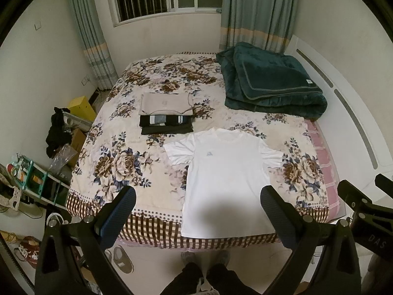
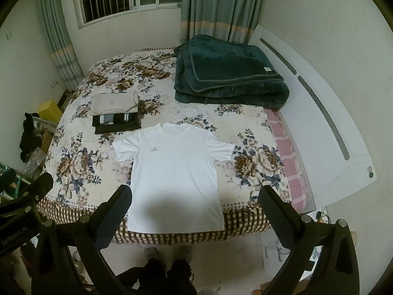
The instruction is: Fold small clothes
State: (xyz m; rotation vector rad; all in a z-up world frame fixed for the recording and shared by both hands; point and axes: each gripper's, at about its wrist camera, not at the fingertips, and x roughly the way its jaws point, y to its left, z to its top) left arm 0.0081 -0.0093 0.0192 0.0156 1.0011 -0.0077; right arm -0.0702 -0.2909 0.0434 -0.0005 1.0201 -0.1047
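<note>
A white T-shirt [image 1: 224, 172] [image 2: 172, 169] lies spread flat, front up, at the near edge of the floral bed, its hem toward me and both sleeves out. My left gripper [image 1: 197, 202] hovers high above the hem, jaws wide open with nothing between them. The right gripper [image 2: 195, 201] hangs likewise over the hem, open and empty. Behind the shirt to the left lie a folded black striped garment [image 1: 165, 123] [image 2: 116, 121] and a folded beige one [image 1: 165, 103] [image 2: 114, 103].
A folded dark green blanket [image 1: 272, 83] [image 2: 228, 78] sits at the back right of the bed [image 1: 118, 162] [image 2: 73, 162]. Cluttered shelves [image 1: 36, 179] stand on the left floor. A person's legs and shoes [image 1: 203, 270] stand at the bed's foot. A white headboard [image 2: 326, 113] runs along the right.
</note>
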